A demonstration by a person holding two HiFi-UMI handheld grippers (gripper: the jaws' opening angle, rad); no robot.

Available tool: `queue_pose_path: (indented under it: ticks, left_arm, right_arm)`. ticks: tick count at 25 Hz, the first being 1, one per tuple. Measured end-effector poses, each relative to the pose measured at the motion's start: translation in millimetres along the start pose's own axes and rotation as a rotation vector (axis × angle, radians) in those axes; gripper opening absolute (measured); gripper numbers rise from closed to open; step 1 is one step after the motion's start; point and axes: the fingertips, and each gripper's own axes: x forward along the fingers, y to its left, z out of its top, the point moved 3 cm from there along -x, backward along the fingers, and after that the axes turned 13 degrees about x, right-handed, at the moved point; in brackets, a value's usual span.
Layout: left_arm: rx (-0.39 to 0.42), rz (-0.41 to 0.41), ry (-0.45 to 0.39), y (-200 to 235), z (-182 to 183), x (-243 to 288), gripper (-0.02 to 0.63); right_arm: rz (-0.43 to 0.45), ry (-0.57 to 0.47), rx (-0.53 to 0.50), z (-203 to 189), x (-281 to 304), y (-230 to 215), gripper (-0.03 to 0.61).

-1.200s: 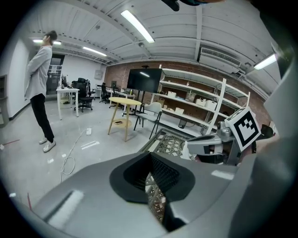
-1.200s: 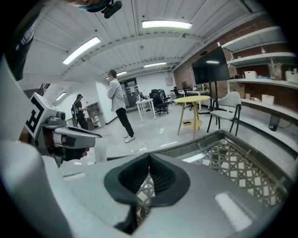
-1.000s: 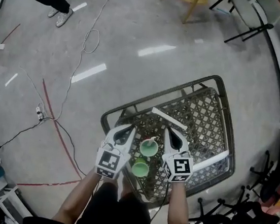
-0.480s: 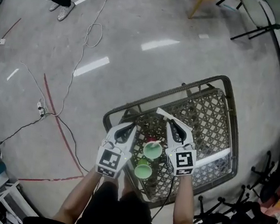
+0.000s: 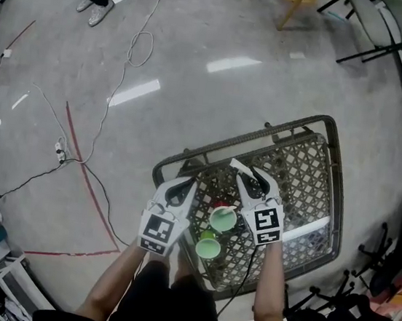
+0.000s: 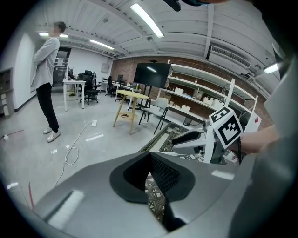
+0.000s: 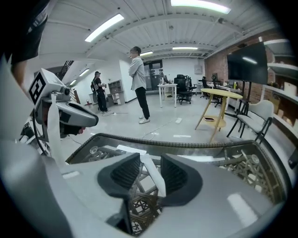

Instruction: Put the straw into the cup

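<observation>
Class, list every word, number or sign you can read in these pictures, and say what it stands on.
None can be read.
The left cube and right cube show only black-and-white square patterns, no letters.
The wall screen is dark.

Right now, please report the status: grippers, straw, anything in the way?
Left gripper shut, empty. Right gripper open, jaws just opened, straw between them, not gripped. Green cup beside right gripper. Nothing seen blocking.

A green round plastic cup (image 5: 208, 249) stands in the near left part of the dark metal lattice basket (image 5: 294, 124), with a second green cup (image 5: 223, 218) just beyond it. The white paper-wrapped straw (image 5: 240, 167) lies farther in, near the far rim.
</observation>
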Motion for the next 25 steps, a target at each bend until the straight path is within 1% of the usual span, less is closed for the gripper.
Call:
queue_pose_path:
  ticks: [4,9,15,22,25]
  left_arm:
    - [-0.010,0.005,0.008,2.4,-2.0,-0.1,0.006]
    - [-0.016,0.008,0.014,4.9,-5.4,-1.2,0.006]
    - [-0.023,0.014,0.023,8.0,-8.7,-4.5,0.006]
    - [-0.025,0.018,0.020,11.2,-7.6,-9.6,0.006]
    - [-0.028,0.022,0.016,11.5,-7.7,-13.3,0.006]
  right_arm:
    - [0.003,0.064,-0.039,-5.6,9.8,-2.6,0.138]
    - [-0.004,0.141,-0.061,-15.5,20.6,-5.3,0.140]
    - [-0.065,0.228,-0.100,-23.1,25.0,-8.9,0.140]
    - [-0.097,0.236,-0.090,-24.1,24.5,-9.1,0.092]
    - [-0.112,0.228,-0.088,-24.1,22.2,-10.2,0.081]
